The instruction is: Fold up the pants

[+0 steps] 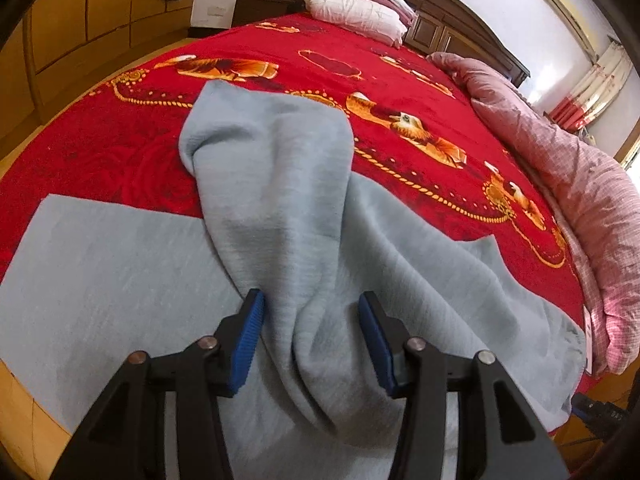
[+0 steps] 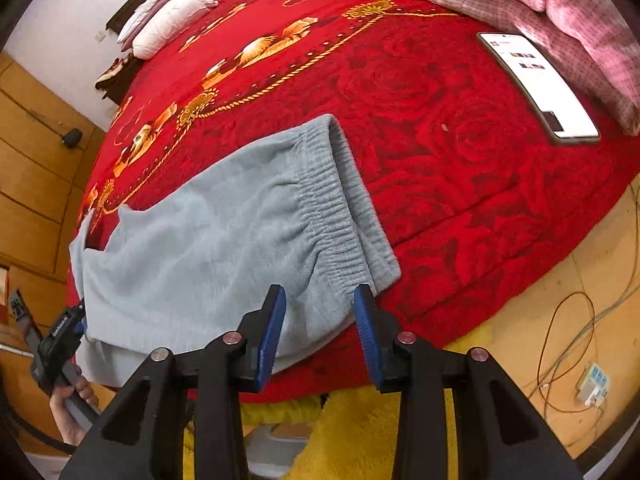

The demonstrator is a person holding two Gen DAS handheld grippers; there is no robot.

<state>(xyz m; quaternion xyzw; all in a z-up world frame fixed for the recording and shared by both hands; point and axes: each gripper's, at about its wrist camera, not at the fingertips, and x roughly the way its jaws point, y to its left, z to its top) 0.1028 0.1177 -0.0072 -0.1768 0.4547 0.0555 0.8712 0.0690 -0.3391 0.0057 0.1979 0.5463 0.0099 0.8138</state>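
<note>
Across the red bedspread (image 1: 120,140) lie the grey pants (image 1: 120,280), near the edge of the bed closest to me, with the waistband (image 2: 336,216) at my right and the legs running off to my left.

My left tool (image 1: 311,312) has its blue pads spread fairly wide, and a raised bunch of the grey fabric passes up between them. I cannot tell whether the pads press the cloth or whether it merely drapes through the gap, so I would not call it a firm grip. Beyond the tool, one leg (image 1: 272,140) is turned over and lies crumpled across the flatter part of the pants.

My right tool (image 2: 320,312) is also wide open and has hold of nothing; it hovers just in front of the lower corner of the elastic waistband, over the edge of the bed.

By my judgement the fold is at an early stage. One leg looks partly brought over, but it is rumpled and not lined up with the other, and the waist end lies flat and unfolded. Left to do, as I see it: square the legs on each other, smooth them, then fold lengthwise into a compact stack.

A phone (image 2: 536,84) lies on the bedspread well apart from the pants, beside the pink quilt (image 2: 560,8).
</note>
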